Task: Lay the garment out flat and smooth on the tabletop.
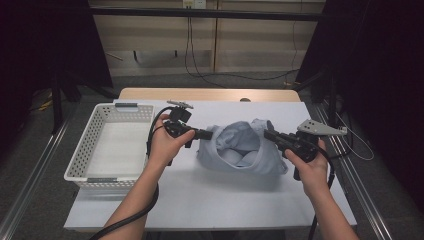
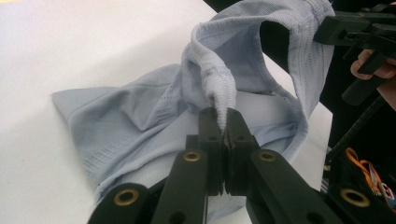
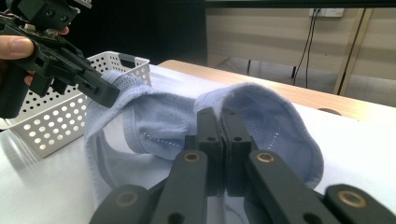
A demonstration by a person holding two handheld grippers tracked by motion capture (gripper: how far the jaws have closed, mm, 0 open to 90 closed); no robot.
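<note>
A pale blue garment (image 1: 240,150) lies in the middle of the white table, its opening held wide between the two grippers. My left gripper (image 1: 206,133) is shut on the garment's left hem; in the left gripper view the ribbed hem (image 2: 223,100) is pinched between the closed jaws (image 2: 223,122). At the right side, my right gripper (image 1: 268,134) is shut on the opposite hem (image 3: 261,93), with blue cloth rising around its closed jaws (image 3: 221,114). The other gripper (image 3: 100,91) shows farther off in the right gripper view, clamped on the cloth's far edge.
An empty white perforated basket (image 1: 107,145) stands at the table's left edge, also seen as the basket (image 3: 56,121) behind the far gripper. Black cables trail from both hands. The table's far wooden edge (image 1: 210,94) and dark floor lie beyond.
</note>
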